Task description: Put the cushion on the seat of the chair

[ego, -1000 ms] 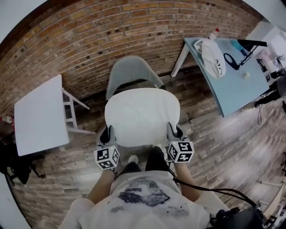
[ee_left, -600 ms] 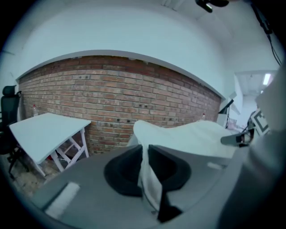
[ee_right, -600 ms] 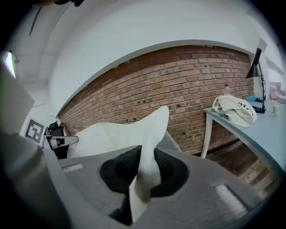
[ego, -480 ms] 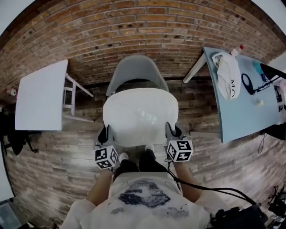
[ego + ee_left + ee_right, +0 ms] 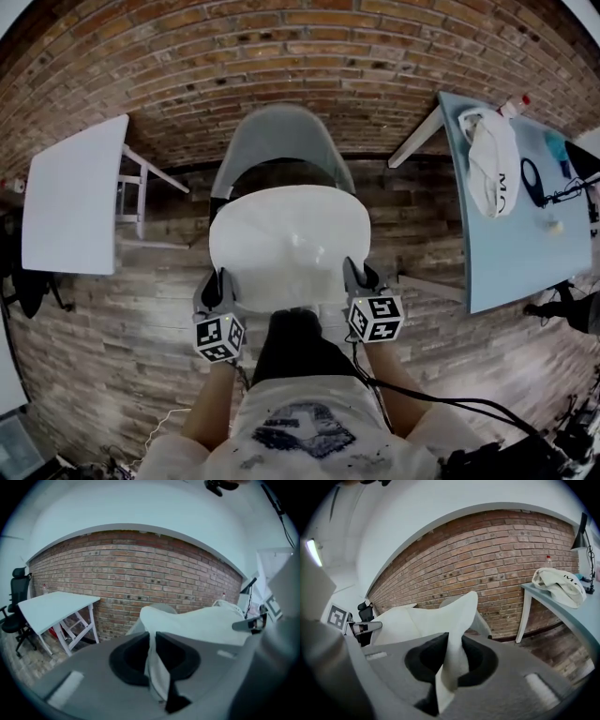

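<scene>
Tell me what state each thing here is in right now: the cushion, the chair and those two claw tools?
cushion: held by its near edge, spread above the chair's seat, not let go.
chair: upright, seat hidden under the cushion.
left gripper: shut on the cushion's edge.
right gripper: shut on the cushion's edge.
bag: slumped on the blue table.

Floor (image 5: pixel 112 328), chair (image 5: pixel 281 141), white table (image 5: pixel 70 197) (blue table (image 5: pixel 511 253) too)
</scene>
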